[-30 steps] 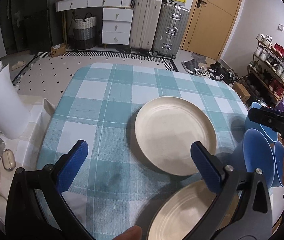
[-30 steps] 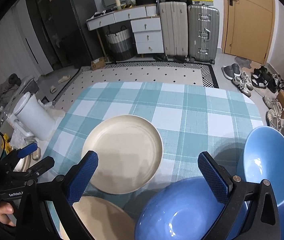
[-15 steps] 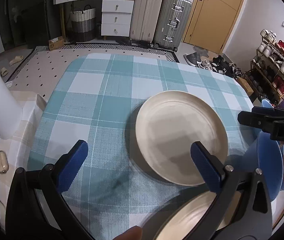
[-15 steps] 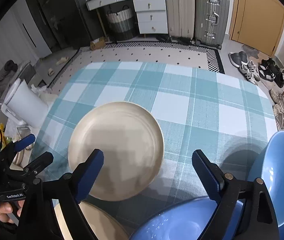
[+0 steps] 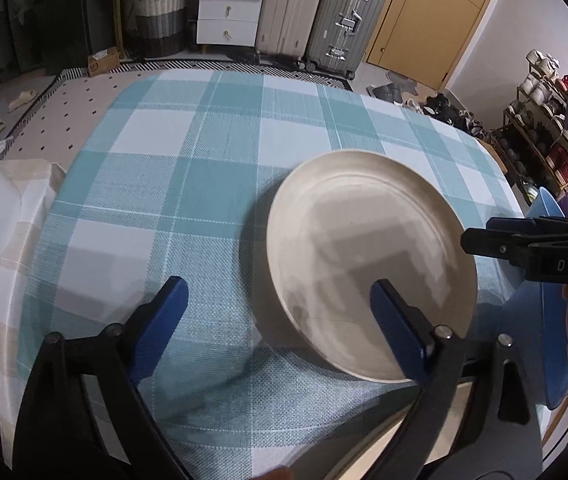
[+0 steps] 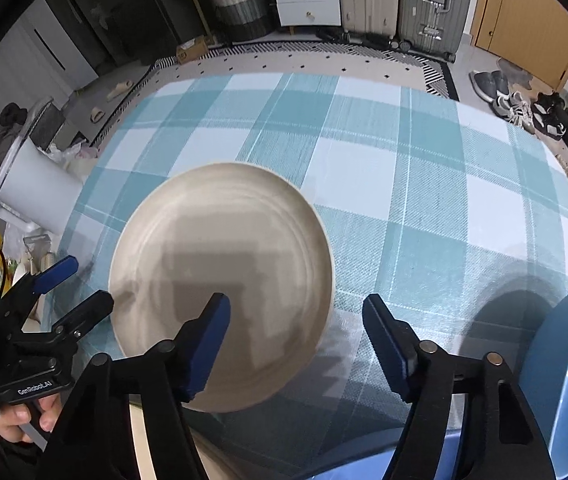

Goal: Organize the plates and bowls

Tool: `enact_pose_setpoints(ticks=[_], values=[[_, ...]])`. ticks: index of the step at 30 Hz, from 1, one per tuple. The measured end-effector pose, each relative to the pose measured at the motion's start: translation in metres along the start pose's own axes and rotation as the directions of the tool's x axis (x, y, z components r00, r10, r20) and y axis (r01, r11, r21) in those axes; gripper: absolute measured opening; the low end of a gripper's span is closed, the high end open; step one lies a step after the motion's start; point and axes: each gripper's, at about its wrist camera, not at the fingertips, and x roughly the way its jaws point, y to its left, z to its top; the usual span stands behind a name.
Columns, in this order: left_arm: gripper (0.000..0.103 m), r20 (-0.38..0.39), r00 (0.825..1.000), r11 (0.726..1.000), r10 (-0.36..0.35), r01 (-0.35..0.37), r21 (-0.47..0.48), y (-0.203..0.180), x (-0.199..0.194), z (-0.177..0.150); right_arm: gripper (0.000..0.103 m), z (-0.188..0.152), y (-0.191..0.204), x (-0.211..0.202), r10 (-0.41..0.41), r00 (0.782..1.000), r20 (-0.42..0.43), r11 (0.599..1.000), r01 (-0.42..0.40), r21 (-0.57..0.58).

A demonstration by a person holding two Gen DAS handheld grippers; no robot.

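A woven teal-and-white checked tablecloth point(image 5: 203, 184) covers the table. On it lies a round, matte cream plate point(image 5: 368, 264) with faint rings, larger in both views than a second ago. A glossy blue bowl point(image 6: 564, 360) sits at the table's right edge. The left gripper point(image 5: 275, 304) tilts downward, its jaws closing across the plate's left rim without touching. The right gripper point(image 6: 296, 320) points steeply down, narrower than before and closing astride the plate's right rim, gripping nothing.

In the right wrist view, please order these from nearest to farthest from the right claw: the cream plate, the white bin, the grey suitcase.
1. Cream plate: just under the right claw, toward its left finger.
2. White bin: off the table's left edge.
3. Grey suitcase: far back, beside the door.
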Motion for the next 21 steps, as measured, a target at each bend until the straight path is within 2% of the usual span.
enact_pose_setpoints(ticks=[8,11,13,16,21], values=[[0.071,-0.024,1.000,1.000,-0.002,0.003,0.017,-0.006,0.012,-0.004,0.053,0.001,0.000,0.020,-0.019,0.998,-0.061,1.000,0.019,0.002],[0.061,-0.027,1.000,1.000,0.002,-0.002,0.019,-0.005,0.016,-0.004,0.045,0.001,-0.002,0.024,-0.026,0.997,-0.070,1.000,0.026,0.005],[0.049,-0.027,1.000,1.000,0.003,-0.002,0.016,-0.005,0.018,-0.004,0.040,0.000,-0.003,0.024,-0.032,0.997,-0.073,0.999,0.033,0.005],[0.036,-0.030,1.000,1.000,-0.001,0.002,0.013,-0.004,0.019,-0.005,0.033,0.000,-0.004,0.027,-0.040,0.996,-0.076,0.999,0.040,0.006],[0.021,-0.030,0.999,1.000,-0.010,0.010,0.019,-0.005,0.020,-0.006,0.025,-0.002,-0.007,0.029,-0.047,0.996,-0.078,0.999,0.048,0.012]])
